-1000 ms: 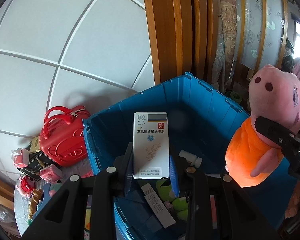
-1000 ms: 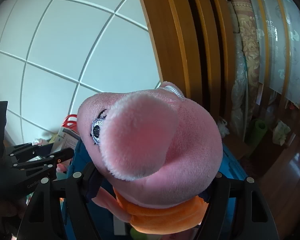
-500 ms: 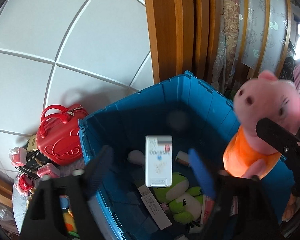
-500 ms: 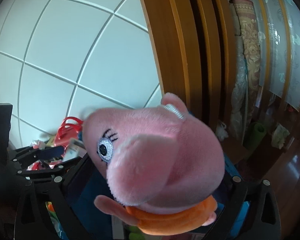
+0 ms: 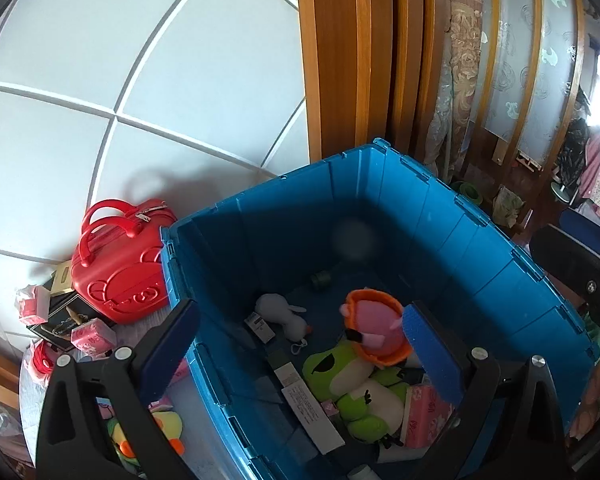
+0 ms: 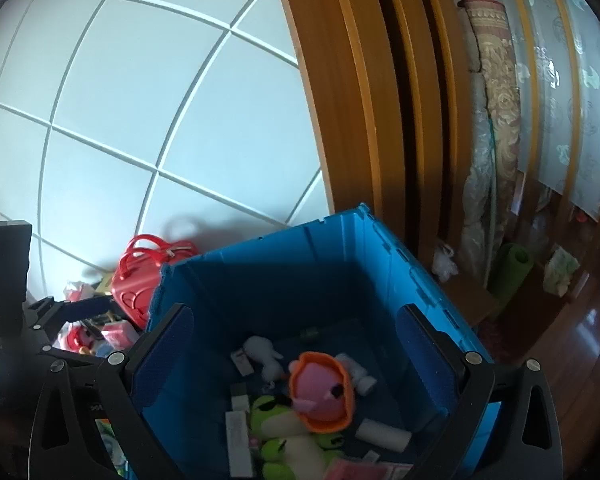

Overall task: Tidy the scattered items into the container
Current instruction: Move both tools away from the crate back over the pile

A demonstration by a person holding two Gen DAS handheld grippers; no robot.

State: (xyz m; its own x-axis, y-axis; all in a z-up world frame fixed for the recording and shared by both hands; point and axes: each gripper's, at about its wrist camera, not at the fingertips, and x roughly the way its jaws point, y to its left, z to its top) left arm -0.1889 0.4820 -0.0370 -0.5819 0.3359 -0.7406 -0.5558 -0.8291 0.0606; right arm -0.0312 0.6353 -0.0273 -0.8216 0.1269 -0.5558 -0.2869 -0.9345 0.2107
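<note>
A: Blue bin point(image 5: 440, 216) fills both views, standing against the white tiled wall point(image 5: 140, 80) and the wood door frame point(image 5: 340, 60). Both claws hang above it, spread wide, nothing between the pads: left claw point(image 5: 300, 344), right claw point(image 6: 296, 344).

B: Contents?

A: Pink pig plush point(image 5: 376, 332) in orange lies inside, on top of the green frog plush point(image 5: 352, 384). White plush point(image 5: 280, 314) sits further back, long white box point(image 5: 312, 412) beside the frog, towards the near left wall.

B: What differs between views?

A: Left wrist view alone shows the pink tissue pack point(image 5: 426, 410) clearly, plus a yellow-green toy point(image 5: 160, 424) outside the bin on the surface. Right wrist view alone shows a white roll point(image 6: 384, 434) on the bin floor, and the green rolled mat point(image 6: 510, 276) on the floor to the right.

B: Still outside?

A: Red handbag point(image 5: 120, 264) left of the bin, small pink boxes point(image 5: 92, 334) near it. Seen in both.
</note>
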